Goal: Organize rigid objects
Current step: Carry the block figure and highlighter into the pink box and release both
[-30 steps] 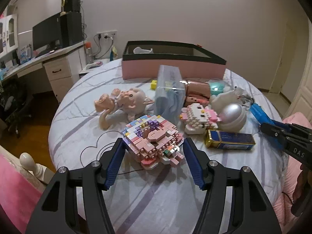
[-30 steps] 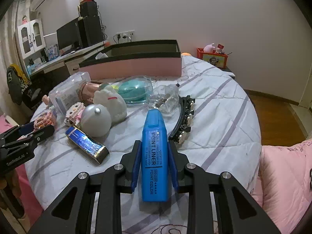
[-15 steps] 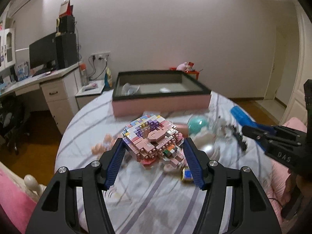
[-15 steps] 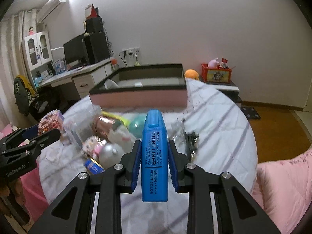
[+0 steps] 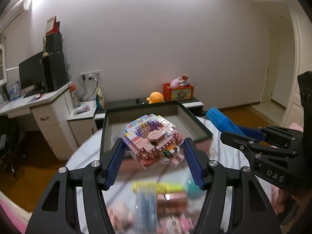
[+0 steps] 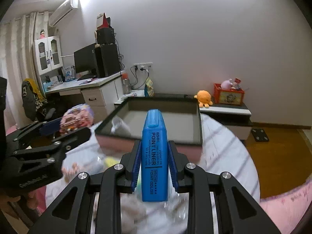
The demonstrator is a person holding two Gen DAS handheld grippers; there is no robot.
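My left gripper (image 5: pixel 154 150) is shut on a pastel brick-built toy (image 5: pixel 154 138), held up in the air in front of the dark-rimmed pink box (image 5: pixel 198 124). My right gripper (image 6: pixel 155 152) is shut on a blue highlighter (image 6: pixel 155 156) that stands upright between its pads, also raised before the pink box (image 6: pixel 197 122). In the left wrist view the right gripper (image 5: pixel 234 130) with the highlighter (image 5: pixel 220 119) shows at the right. The right wrist view catches the left gripper (image 6: pixel 56 128) with the toy (image 6: pixel 76 119) at the left. A pale item (image 6: pixel 119 124) lies inside the box.
Several loose toys and packs (image 5: pixel 161 198) lie blurred on the round striped bed (image 6: pixel 226 152) below both grippers. A desk with a monitor (image 5: pixel 33 76) stands at the left. A low bench holds an orange plush (image 6: pixel 203 97) and a red crate (image 6: pixel 228 95) behind the box.
Both grippers have risen from the bed and moved toward the pink box, each keeping its object. The items on the bed have dropped low in view and are blurred.
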